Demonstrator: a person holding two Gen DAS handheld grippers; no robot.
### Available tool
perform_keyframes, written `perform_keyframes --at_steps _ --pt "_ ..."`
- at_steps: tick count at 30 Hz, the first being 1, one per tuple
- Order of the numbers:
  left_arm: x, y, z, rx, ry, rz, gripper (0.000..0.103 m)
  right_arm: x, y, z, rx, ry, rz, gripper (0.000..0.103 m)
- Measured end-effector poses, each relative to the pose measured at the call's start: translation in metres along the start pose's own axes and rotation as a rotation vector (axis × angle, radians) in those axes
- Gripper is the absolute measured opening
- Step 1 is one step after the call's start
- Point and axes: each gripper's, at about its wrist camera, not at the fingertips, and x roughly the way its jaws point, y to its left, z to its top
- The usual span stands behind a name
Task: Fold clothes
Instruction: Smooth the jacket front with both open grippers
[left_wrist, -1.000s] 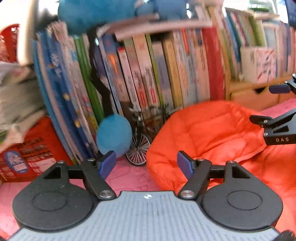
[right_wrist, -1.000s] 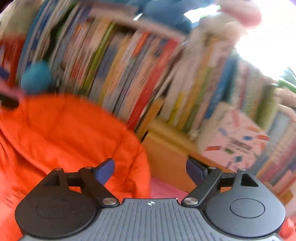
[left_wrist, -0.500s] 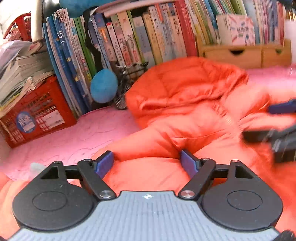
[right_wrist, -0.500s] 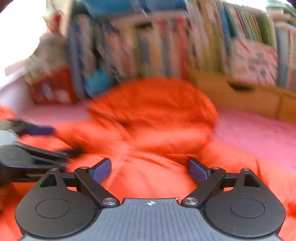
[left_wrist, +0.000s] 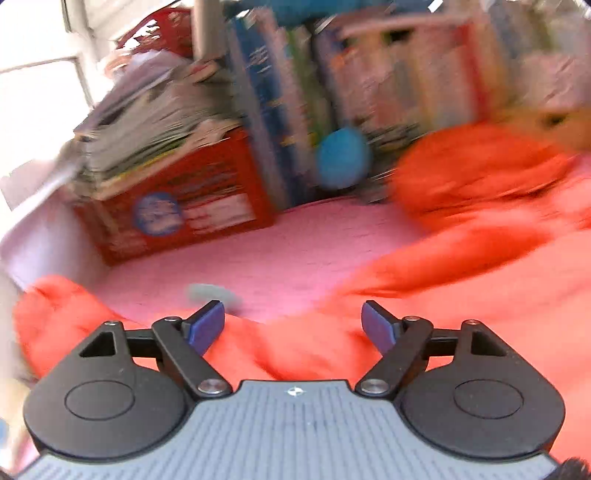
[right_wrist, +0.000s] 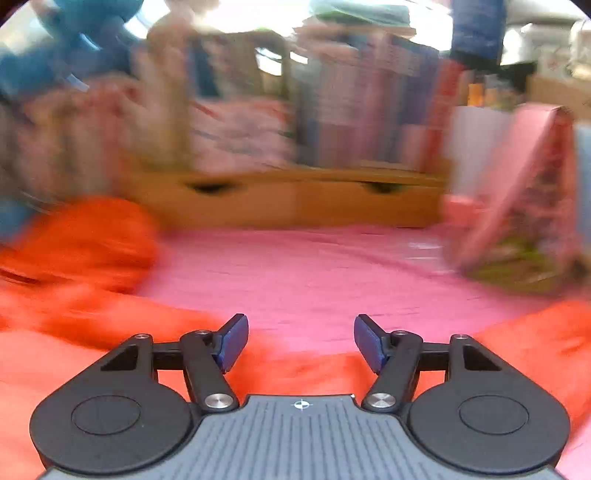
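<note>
Spreading pink cloth (right_wrist: 314, 273), orange jacket (left_wrist: 461, 295); book rows behind; left tongs (left_wrist: 293, 325) wide, right tongs (right_wrist: 299, 341) closing

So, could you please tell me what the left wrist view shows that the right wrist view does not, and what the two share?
Only the left wrist view shows the red crate with papers stacked on it, a blue ball by the upright books, and the left gripper, jaws apart.

Only the right wrist view shows the wooden drawer unit, a leaning pink box, and the right gripper, jaws closing with nothing pressed between them.

Both show the orange jacket lying on the pink cloth.
</note>
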Motion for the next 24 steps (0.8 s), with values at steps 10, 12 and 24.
perform_keyframes --at_steps 10,12,24 --pt "-0.036 -0.055 -0.041 0.124 0.009 -0.113 0.088 -0.036 0.117 -0.096 -0.242 0.083 0.307 0.077" --pt "-0.029 -0.045 -0.042 0.105 0.021 -0.074 0.09 -0.03 0.115 -0.1 -0.252 0.095 0.265 0.077" --pt "-0.017 -0.023 -0.045 0.077 0.044 0.038 0.097 -0.013 -0.052 -0.103 0.002 0.091 -0.412 0.071"
